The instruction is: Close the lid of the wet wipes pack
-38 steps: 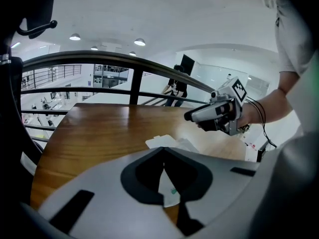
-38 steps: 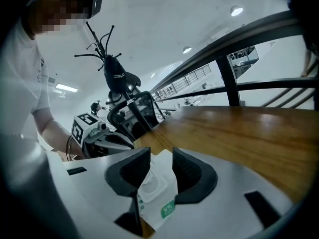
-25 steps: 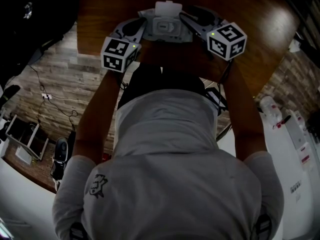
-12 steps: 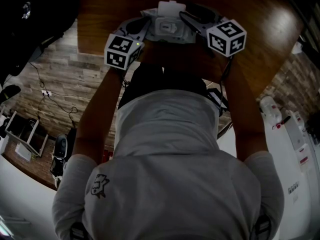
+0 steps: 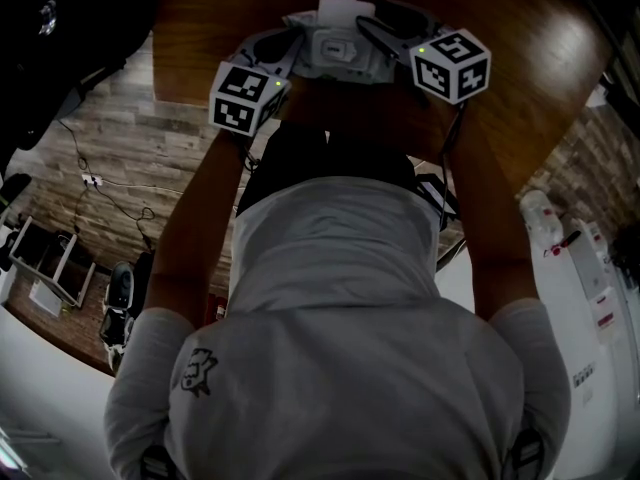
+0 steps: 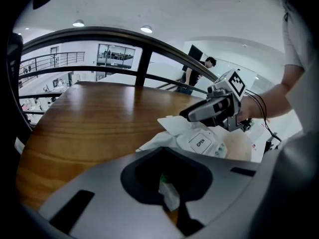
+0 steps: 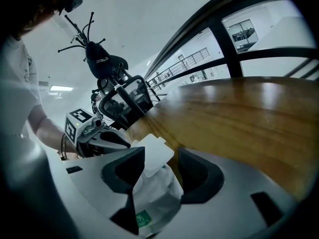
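1. The wet wipes pack (image 5: 338, 56) lies at the near edge of the table (image 5: 520, 58), its lid (image 5: 345, 10) flipped up.
2. The left tongs (image 6: 168, 195) clench the pack's left end.
3. The right tongs (image 7: 160, 169), jaws just opened wide, straddle the lid without pressing it.

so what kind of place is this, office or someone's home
Probably a big open office or lab building, not a home: railed upper walkways, recessed ceiling lights, and a large round wooden table.
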